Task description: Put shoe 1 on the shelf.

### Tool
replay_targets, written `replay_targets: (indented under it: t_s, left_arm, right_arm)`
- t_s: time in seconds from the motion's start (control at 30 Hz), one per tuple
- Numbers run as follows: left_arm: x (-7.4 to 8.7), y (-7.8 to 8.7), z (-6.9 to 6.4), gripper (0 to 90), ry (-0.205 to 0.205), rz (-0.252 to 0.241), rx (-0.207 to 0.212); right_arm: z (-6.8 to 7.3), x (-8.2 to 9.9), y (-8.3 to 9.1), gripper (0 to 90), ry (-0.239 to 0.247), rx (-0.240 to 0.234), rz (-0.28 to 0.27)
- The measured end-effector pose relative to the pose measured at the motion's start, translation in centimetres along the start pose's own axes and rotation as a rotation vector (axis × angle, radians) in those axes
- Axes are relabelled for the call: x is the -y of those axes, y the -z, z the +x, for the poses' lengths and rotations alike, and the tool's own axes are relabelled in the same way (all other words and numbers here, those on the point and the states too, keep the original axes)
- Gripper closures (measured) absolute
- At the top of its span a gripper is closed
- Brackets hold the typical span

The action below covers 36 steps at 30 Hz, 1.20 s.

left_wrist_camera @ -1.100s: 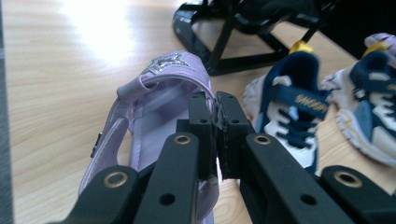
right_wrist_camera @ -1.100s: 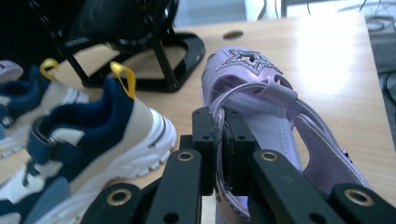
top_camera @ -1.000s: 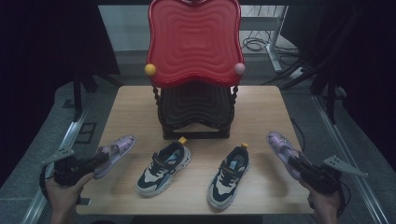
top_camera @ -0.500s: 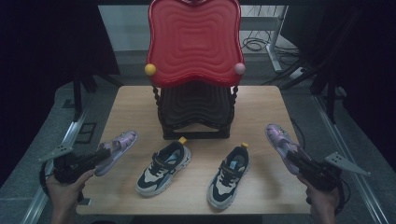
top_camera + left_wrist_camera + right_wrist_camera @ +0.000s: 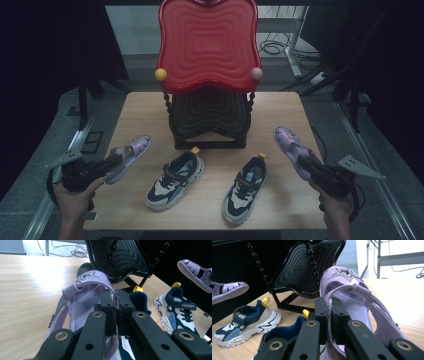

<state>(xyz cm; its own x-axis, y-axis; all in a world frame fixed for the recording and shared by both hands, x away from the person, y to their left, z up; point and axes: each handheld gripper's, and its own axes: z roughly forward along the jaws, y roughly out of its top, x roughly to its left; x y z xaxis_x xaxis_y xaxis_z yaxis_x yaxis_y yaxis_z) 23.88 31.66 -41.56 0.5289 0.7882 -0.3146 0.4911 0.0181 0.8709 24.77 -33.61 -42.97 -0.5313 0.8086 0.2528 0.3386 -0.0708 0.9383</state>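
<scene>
A: Item one, left tool (image 5: 116, 159): we record its jaws clenched on the side wall of a lilac sandal (image 5: 128, 156), lower left of the frame, the hand (image 5: 74, 196) low, the tool level over the bench (image 5: 140, 107).

B: Item two, right tool (image 5: 304, 161): we note it pinched shut on the matching sandal (image 5: 289, 145), lower right, toe raised toward the upper left. Both sandals: glittery star straps, open sides.

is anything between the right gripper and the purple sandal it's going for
No. The right gripper is already shut on the purple sandal, pinching its side wall. The nearest sneaker sits apart on the table.
</scene>
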Motion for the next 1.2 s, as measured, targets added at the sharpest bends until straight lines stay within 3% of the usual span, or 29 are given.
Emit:
replay_targets:
  t_s: [0.8,1.2]
  left_arm:
    - [-1.0,-1.3,-1.1,86.2,-0.022,-0.013,0.025]
    - [-1.7,-3.0,-1.2,86.1,-0.031,-0.038,0.072]
  right_arm:
    - [1.8,-0.4,-1.5,85.7,0.047,-0.043,0.008]
    - [3.3,-0.7,-2.7,85.6,0.099,-0.055,0.042]
